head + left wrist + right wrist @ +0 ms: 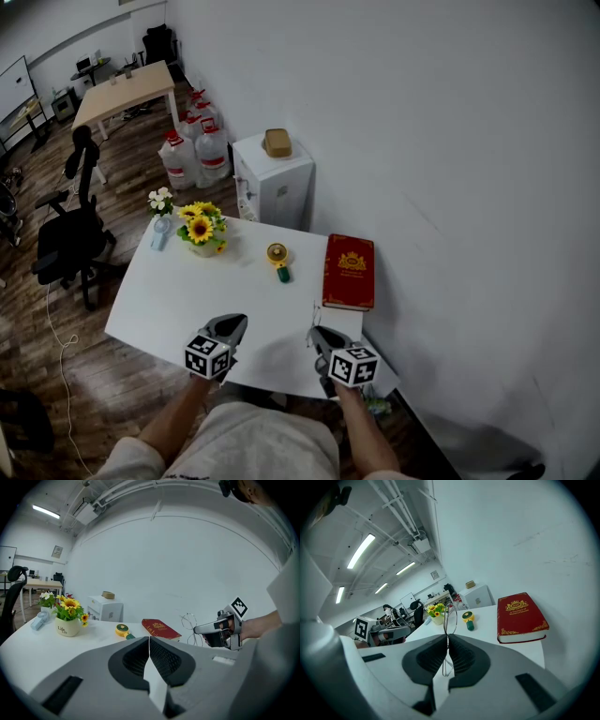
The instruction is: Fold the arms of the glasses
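Note:
Thin wire-framed glasses [450, 613] stick up from between the jaws of my right gripper [447, 638], which is shut on them. In the left gripper view the glasses [189, 622] show as fine loops at the tip of the right gripper [198, 630]. Their arms are too thin to tell apart. My left gripper [149, 640] is shut with nothing in it. In the head view both grippers hover over the near edge of the white table [178, 295], the left gripper [235, 324] a short way left of the right gripper [315, 335].
A red book [350, 272] lies at the table's right side, by the wall. A yellow-and-green gadget [277, 259] lies mid-table. A sunflower pot [202, 230] and a small vase [161, 217] stand at the far left. Behind are a white cabinet [274, 183], water bottles [195, 150] and an office chair [70, 234].

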`<state>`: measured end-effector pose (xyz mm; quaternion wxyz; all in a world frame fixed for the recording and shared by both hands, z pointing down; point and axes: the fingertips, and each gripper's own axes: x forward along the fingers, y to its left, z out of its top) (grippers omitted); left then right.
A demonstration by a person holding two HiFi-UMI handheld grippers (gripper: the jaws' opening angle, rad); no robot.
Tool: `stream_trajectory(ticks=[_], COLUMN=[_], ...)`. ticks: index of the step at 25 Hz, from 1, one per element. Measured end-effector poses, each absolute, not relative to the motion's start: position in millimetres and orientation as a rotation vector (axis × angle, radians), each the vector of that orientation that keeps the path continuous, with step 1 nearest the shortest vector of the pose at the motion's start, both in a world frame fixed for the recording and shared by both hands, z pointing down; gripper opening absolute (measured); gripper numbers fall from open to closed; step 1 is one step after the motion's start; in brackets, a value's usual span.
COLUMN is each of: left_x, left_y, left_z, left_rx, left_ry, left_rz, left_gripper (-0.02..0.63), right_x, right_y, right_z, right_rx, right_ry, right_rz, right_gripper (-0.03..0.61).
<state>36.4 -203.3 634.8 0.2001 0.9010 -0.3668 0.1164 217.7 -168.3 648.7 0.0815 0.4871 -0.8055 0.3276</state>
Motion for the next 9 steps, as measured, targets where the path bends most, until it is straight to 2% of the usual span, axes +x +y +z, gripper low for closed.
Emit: stream_trajectory(ticks=[9], left_x=[37.4], left_y=[-203.4], left_z=[635.2], left_rx=[2.522], left_ry=[-1.022], left_rz=[0.333], left_gripper=[0.009], right_x=[220.1], right_y=[-167.4], right_z=[648.7], right_rx=[1.460], right_ry=[-2.404], right_rz=[0.983], right_gripper=[0.018])
